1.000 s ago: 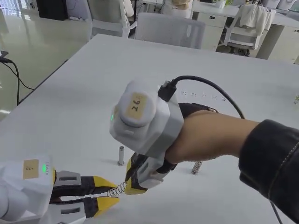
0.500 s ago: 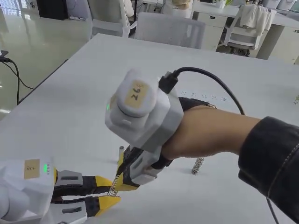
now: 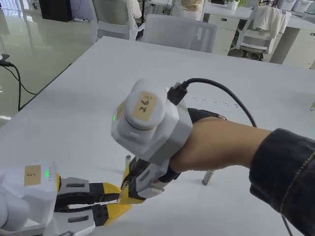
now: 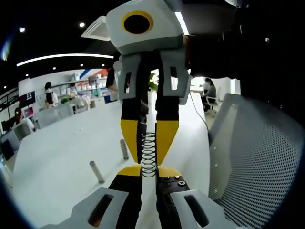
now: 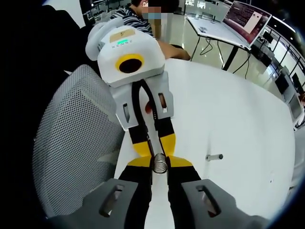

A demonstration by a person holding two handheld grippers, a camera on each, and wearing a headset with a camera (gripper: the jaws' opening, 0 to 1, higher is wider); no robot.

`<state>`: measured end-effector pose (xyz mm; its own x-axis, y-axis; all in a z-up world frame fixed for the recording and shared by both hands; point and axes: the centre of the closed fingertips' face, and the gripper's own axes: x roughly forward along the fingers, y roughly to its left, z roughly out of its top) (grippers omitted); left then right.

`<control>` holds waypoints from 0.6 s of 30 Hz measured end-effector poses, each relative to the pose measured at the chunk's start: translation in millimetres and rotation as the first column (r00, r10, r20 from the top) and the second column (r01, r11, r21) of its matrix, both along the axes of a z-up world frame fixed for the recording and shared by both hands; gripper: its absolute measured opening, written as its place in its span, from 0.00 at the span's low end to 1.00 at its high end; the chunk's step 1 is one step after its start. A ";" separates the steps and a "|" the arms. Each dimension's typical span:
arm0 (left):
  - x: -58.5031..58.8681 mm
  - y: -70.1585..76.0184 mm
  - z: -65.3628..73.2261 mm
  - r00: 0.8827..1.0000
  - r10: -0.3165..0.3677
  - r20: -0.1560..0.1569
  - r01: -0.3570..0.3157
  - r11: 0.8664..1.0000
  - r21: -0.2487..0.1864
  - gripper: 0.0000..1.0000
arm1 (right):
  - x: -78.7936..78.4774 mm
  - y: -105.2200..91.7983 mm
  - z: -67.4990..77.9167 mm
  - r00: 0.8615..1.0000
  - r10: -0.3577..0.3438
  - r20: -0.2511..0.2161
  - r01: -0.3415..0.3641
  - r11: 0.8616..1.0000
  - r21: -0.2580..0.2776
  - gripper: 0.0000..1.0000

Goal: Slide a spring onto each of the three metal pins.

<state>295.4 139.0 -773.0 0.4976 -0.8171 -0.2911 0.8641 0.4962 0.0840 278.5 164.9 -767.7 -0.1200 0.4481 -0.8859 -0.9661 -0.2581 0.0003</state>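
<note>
— White table (image 3: pixel 74 123), office chairs (image 3: pixel 179 32) behind it. How far along is the job?

— By my reading, one done and two to go. A second spring (image 3: pixel 207 178) stands upright off to the side of the right gripper's jaws, seemingly already on its pin, though the pin inside is hidden. Two bare pins, one (image 4: pixel 125 149) and another (image 4: pixel 96 171), stand beside the left gripper's jaws, well short of any spring.

— And the spring in play?

— The spring (image 4: pixel 149 155) hangs between the two tools, above the table. The left gripper (image 4: pixel 148 171) has its jaws narrowed onto one end; the right gripper (image 5: pixel 159 164) has its jaws pinched on the other end. It looks like a hand-over, tip to tip.

— How is the arm set?

— The hand (image 3: pixel 211 145) reaches in from the right, dark sleeve (image 3: pixel 285 167) behind it, wrist bent so the right jaws point down and towards the left jaws, which lie low and level.
</note>
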 end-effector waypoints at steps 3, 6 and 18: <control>0.6 -1.1 2.7 1.000 -0.001 0.004 0.001 1.000 -0.007 0.02 | 0.8 -0.5 0.9 1.000 -0.009 -0.005 0.009 1.000 0.000 0.08; 0.7 -1.0 3.5 1.000 0.001 0.007 -0.001 1.000 -0.011 0.02 | 1.1 -0.6 1.7 1.000 -0.013 -0.007 0.013 1.000 0.004 0.08; 2.0 -0.3 -1.1 1.000 0.013 0.001 -0.013 1.000 -0.006 0.03 | 4.3 0.7 -3.3 1.000 -0.031 0.006 0.031 0.999 -0.009 0.08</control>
<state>297.4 138.7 -774.1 0.5083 -0.8126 -0.2852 0.8576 0.5077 0.0819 282.9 165.6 -771.0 -0.1006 0.4430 -0.8909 -0.9736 -0.2281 -0.0035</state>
